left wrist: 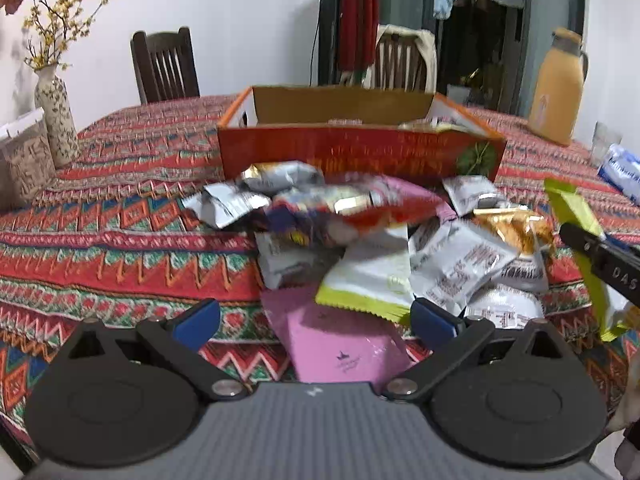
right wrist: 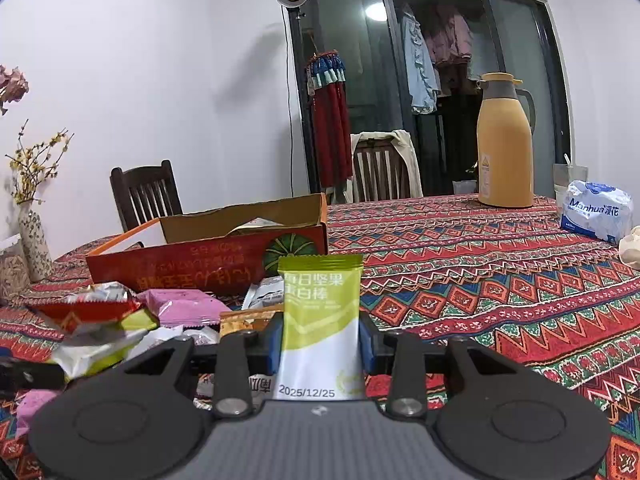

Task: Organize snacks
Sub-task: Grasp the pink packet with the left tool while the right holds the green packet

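- Right wrist view: my right gripper point(right wrist: 320, 340) has its jaws clamped on a green-and-white snack bar packet point(right wrist: 320, 320), which stands upright at centre frame, printed date at its lower end.
- Behind it, left of centre, sits the open red cardboard box point(right wrist: 208, 258) on the patterned surface point(right wrist: 480, 280); a packet or two shows inside.
- Lower left of that frame holds the heap of loose snack packets point(right wrist: 120, 320), with a pink packet point(right wrist: 180, 306) just in front of the box.
- Upper right: a yellow thermos jug point(right wrist: 505, 144) and a tissue pack point(right wrist: 596, 210) near the far edge.
- Left wrist view: my left gripper point(left wrist: 316, 320) has its jaws spread wide with nothing between the blue pads, low over the pink packet point(left wrist: 340, 340) at bottom centre.
- The pile fills mid-frame, touching the box's front wall point(left wrist: 360, 152).
- The held green packet point(left wrist: 576, 216) appears at the right edge.
- A flower vase point(left wrist: 56, 120) stands upper left.
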Available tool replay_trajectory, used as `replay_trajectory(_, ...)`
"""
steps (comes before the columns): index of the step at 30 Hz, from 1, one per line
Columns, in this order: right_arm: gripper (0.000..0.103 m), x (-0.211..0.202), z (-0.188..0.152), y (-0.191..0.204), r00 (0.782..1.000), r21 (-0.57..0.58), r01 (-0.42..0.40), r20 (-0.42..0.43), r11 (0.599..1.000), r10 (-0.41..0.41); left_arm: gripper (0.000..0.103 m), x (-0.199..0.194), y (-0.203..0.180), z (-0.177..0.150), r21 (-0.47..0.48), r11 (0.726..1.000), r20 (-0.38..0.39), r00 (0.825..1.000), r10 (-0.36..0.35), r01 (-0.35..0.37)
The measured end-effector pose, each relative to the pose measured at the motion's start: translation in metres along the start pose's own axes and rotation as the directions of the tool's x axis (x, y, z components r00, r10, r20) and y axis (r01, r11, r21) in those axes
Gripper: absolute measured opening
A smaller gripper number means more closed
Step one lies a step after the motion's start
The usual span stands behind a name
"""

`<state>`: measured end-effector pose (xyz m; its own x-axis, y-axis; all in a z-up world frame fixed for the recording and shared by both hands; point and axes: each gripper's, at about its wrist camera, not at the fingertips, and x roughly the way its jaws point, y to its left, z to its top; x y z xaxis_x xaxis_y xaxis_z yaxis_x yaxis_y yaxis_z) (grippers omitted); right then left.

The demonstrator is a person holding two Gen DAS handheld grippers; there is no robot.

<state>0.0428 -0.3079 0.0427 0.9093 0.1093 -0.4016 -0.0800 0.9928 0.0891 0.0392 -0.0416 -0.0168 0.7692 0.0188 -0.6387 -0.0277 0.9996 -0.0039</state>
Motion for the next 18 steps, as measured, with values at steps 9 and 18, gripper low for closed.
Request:
replay_trajectory(9,0.036,0.0,0.0,0.001,1.0,-0.008,-0.009,0.0,1.0,0.009,0.094,0.02,-0.004,-0.006,-0.019,0.998,-0.107,0.993,0.051,-0.053)
replay_trajectory(18,0.036,0.0,0.0,0.002,1.0,-0.018,-0.009,-0.001,1.0,0.009,0.063,0.006,0.014,-0.007,-0.031,0.999,-0.085,0.996,0.04,-0.043)
